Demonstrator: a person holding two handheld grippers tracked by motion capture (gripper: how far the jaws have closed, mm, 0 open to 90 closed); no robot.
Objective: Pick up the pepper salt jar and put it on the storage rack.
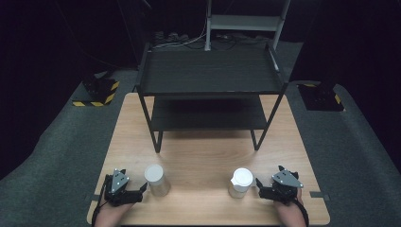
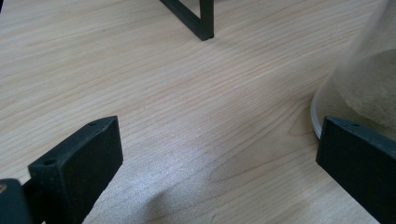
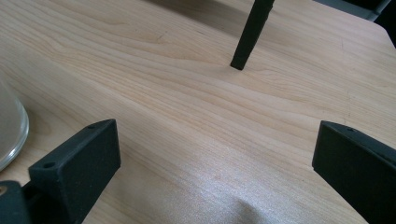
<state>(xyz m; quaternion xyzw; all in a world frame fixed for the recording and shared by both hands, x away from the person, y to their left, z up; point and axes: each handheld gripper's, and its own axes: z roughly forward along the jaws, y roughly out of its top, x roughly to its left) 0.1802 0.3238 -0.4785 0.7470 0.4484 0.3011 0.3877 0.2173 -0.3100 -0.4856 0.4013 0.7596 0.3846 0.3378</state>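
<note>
- Left gripper [image 1: 142, 191] rests on the table [image 1: 203, 156] at the lower left of the high view, jaws spread wide with nothing between them; its own view has bare wood between the two black jaws, and one jaw sits just beside the base of the left jar [image 2: 359, 84] at the right edge of that frame (whether it touches the glass I cannot tell)
- Right gripper [image 1: 258, 187] lies at the lower right of the high view, jaws likewise spread and pinching nothing; in its own view the right jar [image 3: 9, 126] shows as a curved clear rim at the left edge, outside the jaws
- Both jars stand upright near the lower edge of the high view, each with a white lid: the left jar [image 1: 156, 180] just inside the left gripper, the right jar [image 1: 240, 183] just inside the right gripper; the two are well apart from each other
- Black two-tier shelf [image 1: 210, 75] stands at the upper middle of the high view; both tiers look bare
- Judged from this, the work has hardly begun: no jar is gripped or lifted; each gripper must first close on its jar, and carrying them (likely to the shelf) is all left to do
</note>
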